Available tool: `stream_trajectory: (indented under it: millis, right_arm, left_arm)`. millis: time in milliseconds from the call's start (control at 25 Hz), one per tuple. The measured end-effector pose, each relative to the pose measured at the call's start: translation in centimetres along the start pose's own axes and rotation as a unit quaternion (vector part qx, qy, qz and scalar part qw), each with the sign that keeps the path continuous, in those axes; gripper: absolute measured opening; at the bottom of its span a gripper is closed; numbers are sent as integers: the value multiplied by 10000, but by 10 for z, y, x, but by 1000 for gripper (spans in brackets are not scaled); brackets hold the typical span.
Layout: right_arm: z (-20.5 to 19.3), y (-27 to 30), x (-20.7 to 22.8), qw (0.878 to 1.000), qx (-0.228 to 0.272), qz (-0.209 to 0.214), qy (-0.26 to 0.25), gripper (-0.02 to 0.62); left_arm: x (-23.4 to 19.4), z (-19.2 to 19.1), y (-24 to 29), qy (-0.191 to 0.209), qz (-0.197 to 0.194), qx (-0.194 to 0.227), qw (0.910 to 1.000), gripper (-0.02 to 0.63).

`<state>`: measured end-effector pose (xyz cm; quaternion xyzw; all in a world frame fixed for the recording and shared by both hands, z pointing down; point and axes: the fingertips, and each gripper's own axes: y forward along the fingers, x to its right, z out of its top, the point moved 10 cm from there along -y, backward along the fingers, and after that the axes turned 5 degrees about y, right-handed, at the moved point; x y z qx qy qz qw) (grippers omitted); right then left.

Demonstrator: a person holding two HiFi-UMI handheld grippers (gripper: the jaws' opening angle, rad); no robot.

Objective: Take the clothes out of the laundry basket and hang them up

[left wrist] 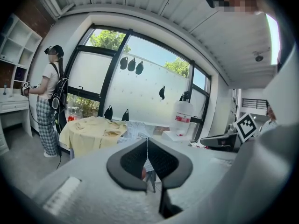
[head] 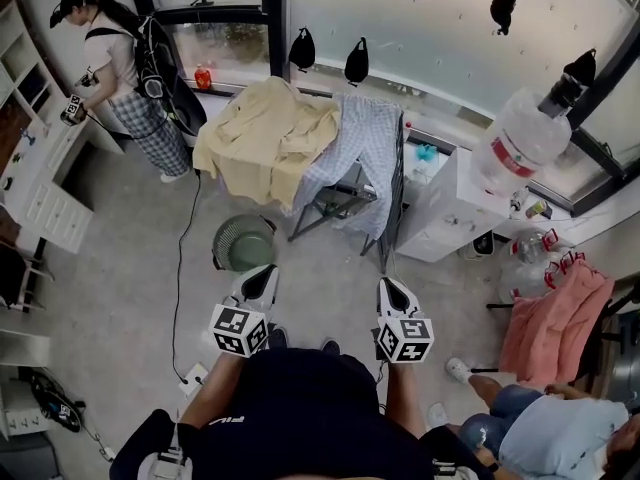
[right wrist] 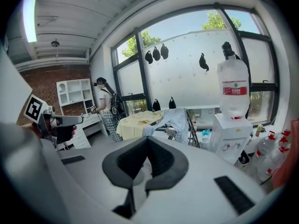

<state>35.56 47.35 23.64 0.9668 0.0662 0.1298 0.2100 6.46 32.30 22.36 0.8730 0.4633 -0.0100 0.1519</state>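
Clothes: two shirts lie draped over one drying rack (head: 340,200), a yellow shirt (head: 262,138) touching a blue checked shirt (head: 365,148), and one pink cloth (head: 555,323) hangs on a separate stand at the right. One green laundry basket (head: 243,243) sits on the floor in front of the rack, just ahead of the left gripper (head: 264,273). The shirts lie well beyond both grippers. The left gripper and the right gripper (head: 390,288) hover side by side, each with its jaws pressed together on nothing.
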Motion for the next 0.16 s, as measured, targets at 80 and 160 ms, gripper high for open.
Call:
stream_trajectory:
  millis: [80,160]
  right_arm:
    - [0,-5,4,10000,-58,-25,-6,0]
    - [1,-8,7,10000,-81,-51,-5,0]
  left_arm:
    - [6,-2,-2,-34,-53,-37,10000,23]
    - [10,-2,-3,-39,-98,-57,9999,23]
